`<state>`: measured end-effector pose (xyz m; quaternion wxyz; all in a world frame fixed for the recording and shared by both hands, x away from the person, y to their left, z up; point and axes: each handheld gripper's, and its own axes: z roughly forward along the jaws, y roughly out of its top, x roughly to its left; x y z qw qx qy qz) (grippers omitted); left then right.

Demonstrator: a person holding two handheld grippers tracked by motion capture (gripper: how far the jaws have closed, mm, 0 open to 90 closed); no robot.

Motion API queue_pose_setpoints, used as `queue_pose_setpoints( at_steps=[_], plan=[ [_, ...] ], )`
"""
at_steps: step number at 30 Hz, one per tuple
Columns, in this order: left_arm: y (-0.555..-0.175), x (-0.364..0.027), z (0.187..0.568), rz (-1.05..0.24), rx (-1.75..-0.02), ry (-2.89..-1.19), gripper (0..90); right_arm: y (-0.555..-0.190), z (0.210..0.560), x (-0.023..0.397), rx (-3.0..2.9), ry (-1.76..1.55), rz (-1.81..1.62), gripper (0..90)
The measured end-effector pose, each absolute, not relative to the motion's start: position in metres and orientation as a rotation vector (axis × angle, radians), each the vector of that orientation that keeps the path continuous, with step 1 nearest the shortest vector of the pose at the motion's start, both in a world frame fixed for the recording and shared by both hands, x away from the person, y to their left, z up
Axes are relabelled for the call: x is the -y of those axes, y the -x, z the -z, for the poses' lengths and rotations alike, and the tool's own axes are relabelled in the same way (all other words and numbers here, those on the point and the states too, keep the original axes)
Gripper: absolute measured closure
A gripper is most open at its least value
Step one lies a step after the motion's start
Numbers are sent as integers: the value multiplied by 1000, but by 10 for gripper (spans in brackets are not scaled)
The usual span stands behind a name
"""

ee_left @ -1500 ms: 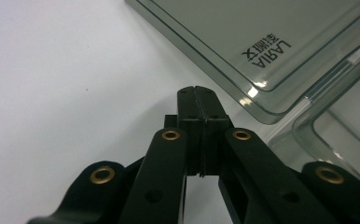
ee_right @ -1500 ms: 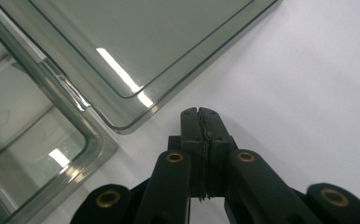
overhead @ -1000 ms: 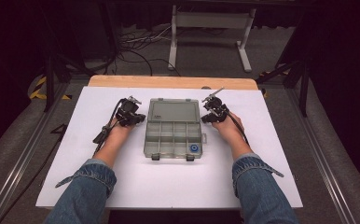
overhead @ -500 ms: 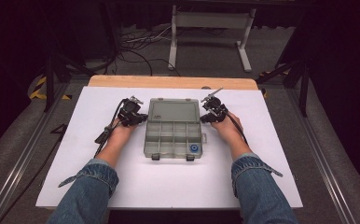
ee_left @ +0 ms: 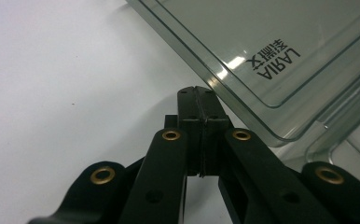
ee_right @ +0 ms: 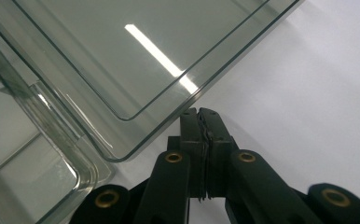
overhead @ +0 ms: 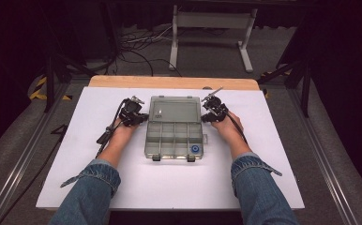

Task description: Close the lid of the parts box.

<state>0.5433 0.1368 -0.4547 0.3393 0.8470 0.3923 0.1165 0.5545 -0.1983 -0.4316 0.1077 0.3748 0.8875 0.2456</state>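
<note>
A clear plastic compartment box (overhead: 174,139) lies in the middle of the white table, its lid (overhead: 175,109) swung open toward the far side. A small blue round piece (overhead: 195,148) sits in its front right compartment. My left gripper (overhead: 142,117) is at the lid's left edge, jaws shut with nothing between them. In the left gripper view its tips (ee_left: 197,91) meet just below the lid's rim (ee_left: 243,107). My right gripper (overhead: 207,115) is at the lid's right edge, also shut and empty. In the right gripper view its tips (ee_right: 199,112) sit under the lid's corner (ee_right: 136,56), beside the box base (ee_right: 38,158).
The white table top (overhead: 263,140) has bare surface on both sides of the box and in front of it. A wooden strip (overhead: 169,82) runs along its far edge. Cables (overhead: 137,47) and a stand (overhead: 212,28) lie on the floor beyond.
</note>
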Motion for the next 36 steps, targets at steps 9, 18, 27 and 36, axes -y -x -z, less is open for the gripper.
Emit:
queue_pose_setpoints(
  at_steps=[9,18,27,36],
  plan=[
    [-546,-132,453,-308,-1034,-2222,896,-557,432,197,-2606,-1105,-735,892],
    [-547,-126,452,-339,-1046,-2234,896,-560,432,195,-2593,-1130,-732,894],
    [-548,-128,452,-312,-1050,-2216,896,-561,432,197,-2553,-1162,-787,900],
    [-548,-128,447,-337,-1038,-2185,896,-560,422,201,-2504,-1140,-844,900]
  ],
)
